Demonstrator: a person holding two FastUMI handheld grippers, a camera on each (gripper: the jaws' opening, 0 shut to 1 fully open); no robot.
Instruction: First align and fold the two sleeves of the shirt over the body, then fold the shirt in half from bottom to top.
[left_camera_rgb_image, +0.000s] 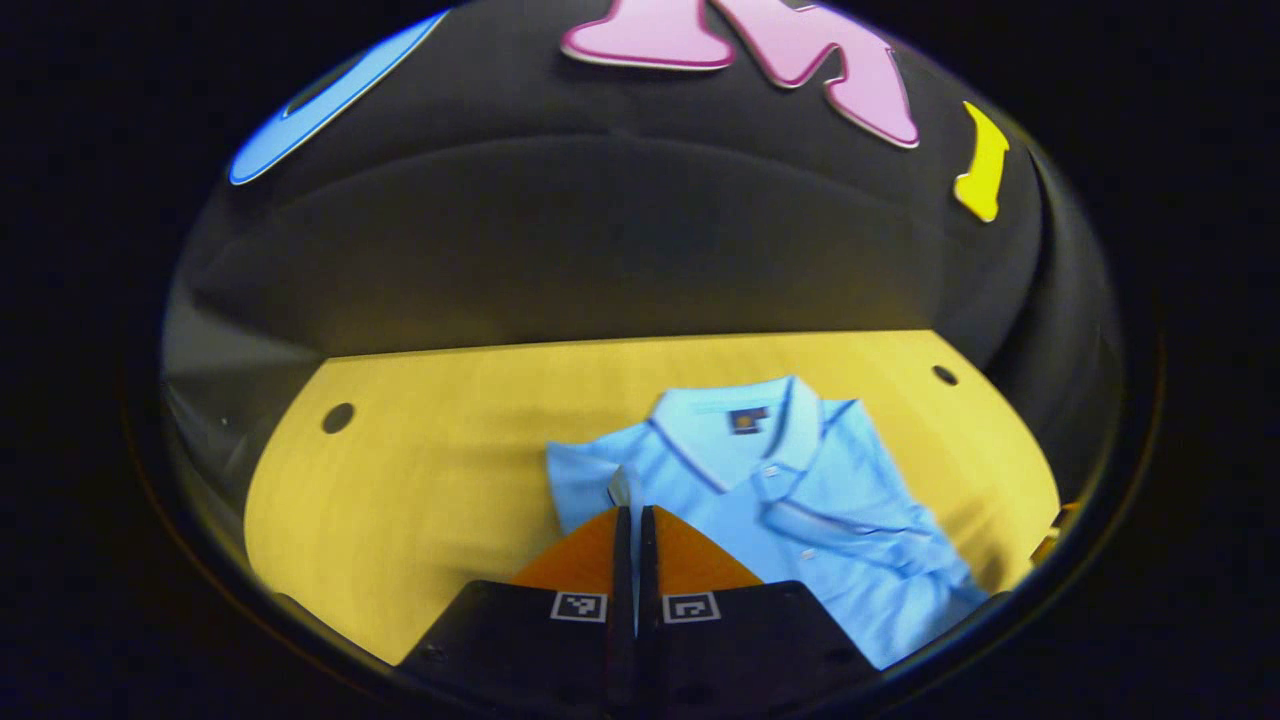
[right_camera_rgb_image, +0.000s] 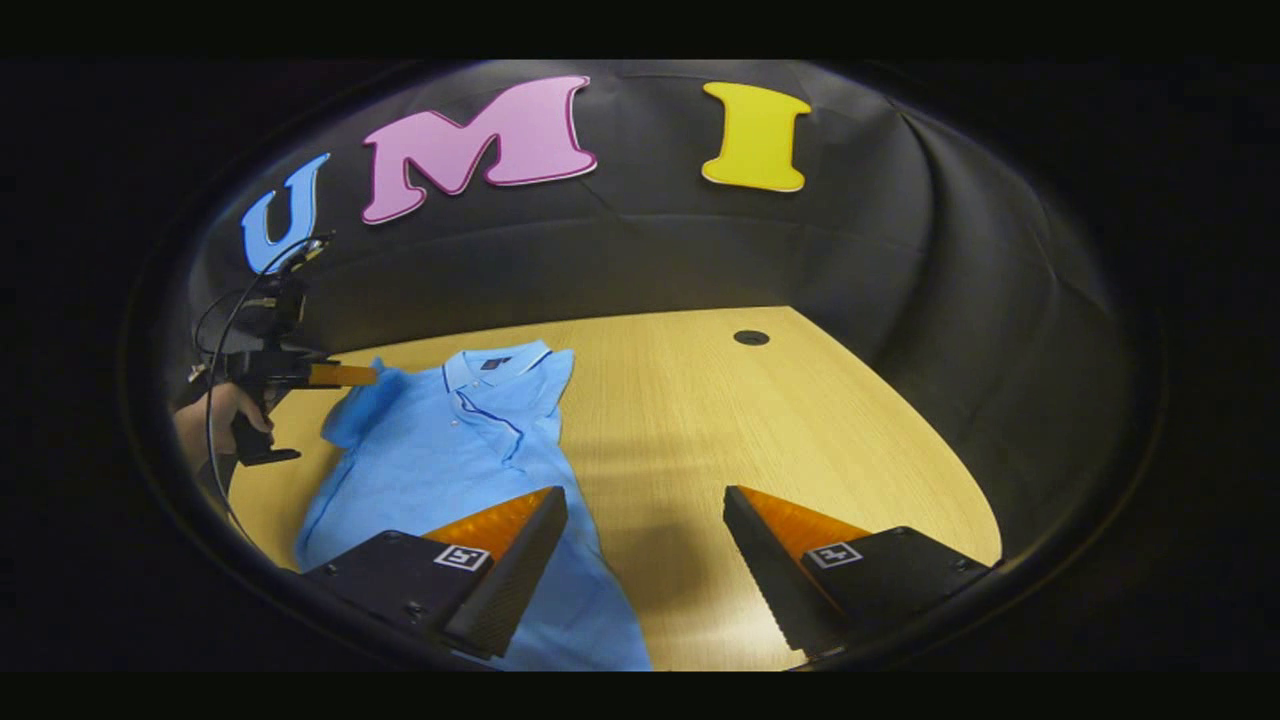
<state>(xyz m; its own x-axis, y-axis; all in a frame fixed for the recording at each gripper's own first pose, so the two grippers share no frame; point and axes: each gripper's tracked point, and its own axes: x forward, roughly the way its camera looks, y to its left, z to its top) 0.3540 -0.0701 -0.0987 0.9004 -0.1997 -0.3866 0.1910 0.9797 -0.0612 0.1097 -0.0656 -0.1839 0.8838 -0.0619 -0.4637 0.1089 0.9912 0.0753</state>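
A light blue polo shirt (right_camera_rgb_image: 450, 450) lies face up on the wooden table (right_camera_rgb_image: 720, 420), collar toward the far wall. In the left gripper view the shirt (left_camera_rgb_image: 800, 500) spreads to the right, and my left gripper (left_camera_rgb_image: 632, 515) is shut on the cuff of its sleeve (left_camera_rgb_image: 590, 480). The right gripper view shows that left gripper (right_camera_rgb_image: 370, 376) farther off at the shirt's left shoulder, with the sleeve (right_camera_rgb_image: 358, 408) lifted at its tip. My right gripper (right_camera_rgb_image: 640, 540) is open, low over the table beside the shirt's right edge. One of its fingers (right_camera_rgb_image: 505, 560) hangs above the lower body.
A hand (right_camera_rgb_image: 215, 415) holds the left gripper at the table's left side, with cables rising from it. Round cable holes (right_camera_rgb_image: 751, 337) (left_camera_rgb_image: 338, 417) sit near the table's far edge. Black cloth walls close in behind and to the right.
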